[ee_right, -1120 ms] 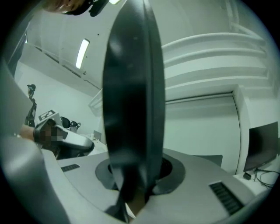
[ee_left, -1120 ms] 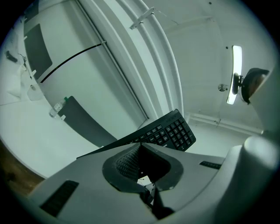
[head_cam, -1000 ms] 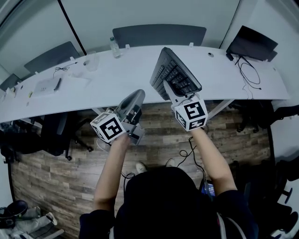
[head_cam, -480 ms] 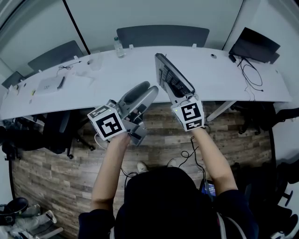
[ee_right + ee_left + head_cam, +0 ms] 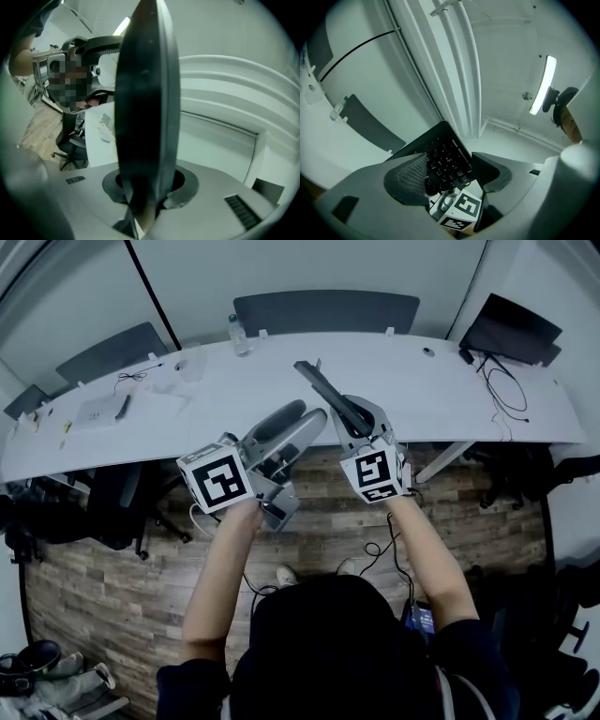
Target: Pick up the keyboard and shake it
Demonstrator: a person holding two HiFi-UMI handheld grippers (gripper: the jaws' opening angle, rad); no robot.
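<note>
Two over the bench (image 5: 441, 395) edge: right hand-held gripper (image 5: 354, 418) is clamping the keyboard (image 5: 323, 390) upended; left hand-held gripper (image 5: 306, 415) is just opening, empty.

Long white counter (image 5: 450, 390): water bottle (image 5: 236, 335) at far edge, dark laptop (image 5: 511, 326) and black cable (image 5: 499, 381) at right end, grey chair (image 5: 326, 310) behind.

A long white desk (image 5: 234, 395) curves along a pale wall (image 5: 281, 263), with dark grey panels (image 5: 326, 310) standing behind it and a black laptop (image 5: 511, 326) and a small bottle (image 5: 237, 334) on top. The floor (image 5: 122, 606) is wood plank, and a black office chair (image 5: 103, 507) sits under the desk's left end. A strip light (image 5: 543, 84) glows on the ceiling.
</note>
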